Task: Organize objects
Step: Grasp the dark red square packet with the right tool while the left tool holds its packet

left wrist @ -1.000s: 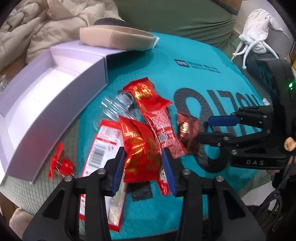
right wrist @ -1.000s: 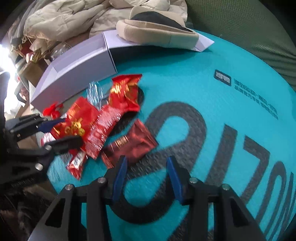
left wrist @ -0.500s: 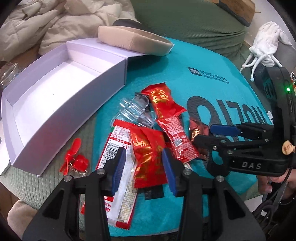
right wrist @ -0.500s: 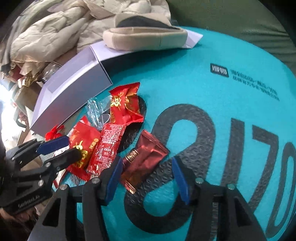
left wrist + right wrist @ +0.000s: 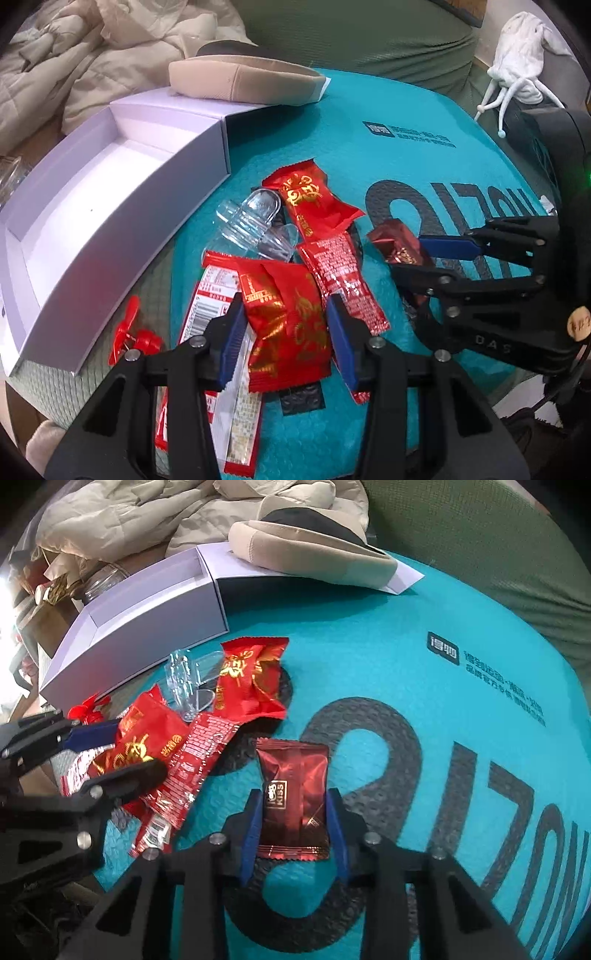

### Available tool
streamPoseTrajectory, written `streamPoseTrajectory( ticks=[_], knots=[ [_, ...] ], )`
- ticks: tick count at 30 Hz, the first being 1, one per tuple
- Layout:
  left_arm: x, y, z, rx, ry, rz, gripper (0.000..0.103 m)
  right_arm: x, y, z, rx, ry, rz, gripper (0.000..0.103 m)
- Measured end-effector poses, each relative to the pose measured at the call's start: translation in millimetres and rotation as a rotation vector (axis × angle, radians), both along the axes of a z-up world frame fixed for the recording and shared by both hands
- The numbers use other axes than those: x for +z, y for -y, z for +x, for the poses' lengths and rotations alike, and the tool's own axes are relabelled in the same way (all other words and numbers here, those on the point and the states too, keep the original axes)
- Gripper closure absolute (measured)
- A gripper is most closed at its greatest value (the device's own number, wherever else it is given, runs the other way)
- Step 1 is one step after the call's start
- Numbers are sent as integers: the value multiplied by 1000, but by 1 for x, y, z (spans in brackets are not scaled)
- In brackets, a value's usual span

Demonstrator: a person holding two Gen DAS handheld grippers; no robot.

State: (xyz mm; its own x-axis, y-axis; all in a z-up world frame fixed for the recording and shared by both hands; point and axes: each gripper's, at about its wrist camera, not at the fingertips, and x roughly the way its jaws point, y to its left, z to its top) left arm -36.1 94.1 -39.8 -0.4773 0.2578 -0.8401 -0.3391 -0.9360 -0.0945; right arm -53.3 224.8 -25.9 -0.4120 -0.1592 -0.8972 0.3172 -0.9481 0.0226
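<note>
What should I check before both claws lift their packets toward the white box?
1. Right claw around dark red packet: ok, fingers on both sides; firm contact cannot tell.
2. Left claw around bright red packet: ok, straddling it; not visibly clamped.
3. Bright red packet free of neighbours: not ok, it overlaps the long striped packet.
4. White box open, with room: ok.
5. Path to box: cannot tell; clear plastic piece and red clip lie near it.
</note>
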Motion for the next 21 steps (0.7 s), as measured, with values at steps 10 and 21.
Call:
streamPoseTrajectory(
  ticks=[10,21],
  knots=[
    [4,14,1,28,62,113,77,7,-25,-1,-50,11,-66,69],
    [12,9,12,4,67,98,80,14,-25,5,-32,-2,-91,69]
  ],
)
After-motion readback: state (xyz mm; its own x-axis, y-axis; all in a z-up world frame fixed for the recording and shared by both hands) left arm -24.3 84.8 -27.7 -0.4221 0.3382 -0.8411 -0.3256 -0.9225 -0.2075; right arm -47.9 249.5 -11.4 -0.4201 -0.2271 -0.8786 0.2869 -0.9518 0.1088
